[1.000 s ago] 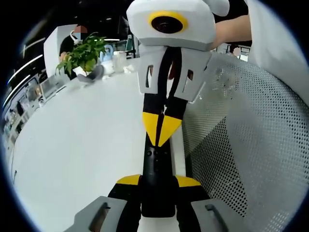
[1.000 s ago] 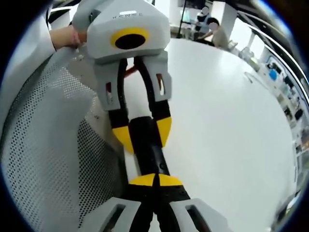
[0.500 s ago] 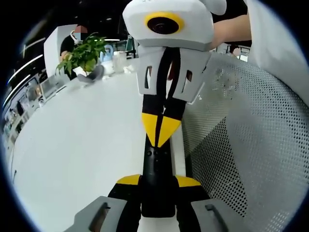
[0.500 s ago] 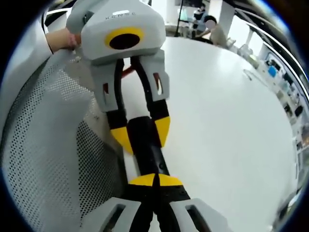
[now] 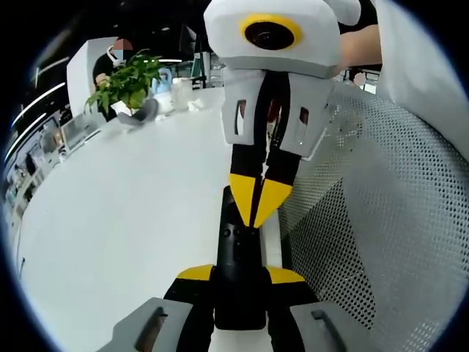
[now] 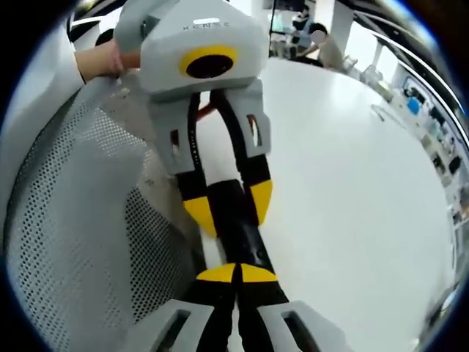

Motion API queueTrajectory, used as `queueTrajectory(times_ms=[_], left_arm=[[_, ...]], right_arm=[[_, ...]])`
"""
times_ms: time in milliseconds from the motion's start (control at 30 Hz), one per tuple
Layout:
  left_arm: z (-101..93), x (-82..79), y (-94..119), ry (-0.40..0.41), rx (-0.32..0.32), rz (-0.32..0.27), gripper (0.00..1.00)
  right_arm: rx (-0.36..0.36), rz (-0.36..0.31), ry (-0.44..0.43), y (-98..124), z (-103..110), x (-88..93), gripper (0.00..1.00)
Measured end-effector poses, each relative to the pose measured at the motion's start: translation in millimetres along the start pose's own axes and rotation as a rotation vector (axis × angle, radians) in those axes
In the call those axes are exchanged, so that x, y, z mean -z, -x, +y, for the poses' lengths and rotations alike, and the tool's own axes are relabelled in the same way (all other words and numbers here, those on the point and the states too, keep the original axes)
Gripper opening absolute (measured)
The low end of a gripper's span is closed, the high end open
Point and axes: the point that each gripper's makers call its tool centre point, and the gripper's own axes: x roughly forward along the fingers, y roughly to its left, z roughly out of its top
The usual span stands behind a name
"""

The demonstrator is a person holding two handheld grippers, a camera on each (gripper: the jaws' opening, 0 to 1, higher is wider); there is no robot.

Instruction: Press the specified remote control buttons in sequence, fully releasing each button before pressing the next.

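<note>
A long black remote control (image 5: 236, 257) is clamped between the yellow-tipped jaws of my left gripper (image 5: 239, 275), which is shut on its near end. My right gripper (image 5: 253, 217) comes down from above with its jaws shut. Its yellow tips sit at the remote's far end, just above a small round button (image 5: 227, 233). In the right gripper view, the right gripper (image 6: 236, 273) shows shut jaws over the remote control (image 6: 236, 227). There the left gripper (image 6: 229, 207) reaches in from the top and grips the remote on both sides.
A white table (image 5: 124, 198) spreads to the left, with a potted plant (image 5: 126, 82) at its far end. A grey perforated chair back (image 5: 381, 220) stands close on the right. A person's hand (image 6: 99, 59) holds the left gripper.
In the left gripper view the right gripper has shifted right and its shut tips have come lower toward the remote. The left gripper keeps its hold on the remote.
</note>
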Motion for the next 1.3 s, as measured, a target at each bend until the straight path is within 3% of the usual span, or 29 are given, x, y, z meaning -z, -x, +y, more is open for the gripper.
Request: queueTrajectory(times_ms=[267, 800, 933, 1167, 1300], left_arm=[[-0.1, 0.1, 0.3, -0.001, 0.0, 0.0, 0.25], [-0.6, -0.3, -0.3, -0.002, 0.003, 0.0, 0.26], [-0.6, -0.4, -0.4, -0.003, 0.004, -0.001, 0.25], [-0.3, -0.7, -0.5, 0.0, 0.002, -0.002, 0.25], [-0.4, -0.7, -0.5, 0.0, 0.001, -0.002, 0.25]], right_arm=[[-0.006, 0.015, 0.017, -3.4, 0.0, 0.0, 0.0], [0.029, 0.065, 0.161, -8.0, 5.8, -0.6, 0.0], [0.035, 0.074, 0.165, -8.3, 5.0, -0.8, 0.0], [0.001, 0.033, 0.062, -5.1, 1.4, -1.8, 0.0], [0.049, 0.021, 0.107, -2.9, -3.5, -5.1, 0.0]])
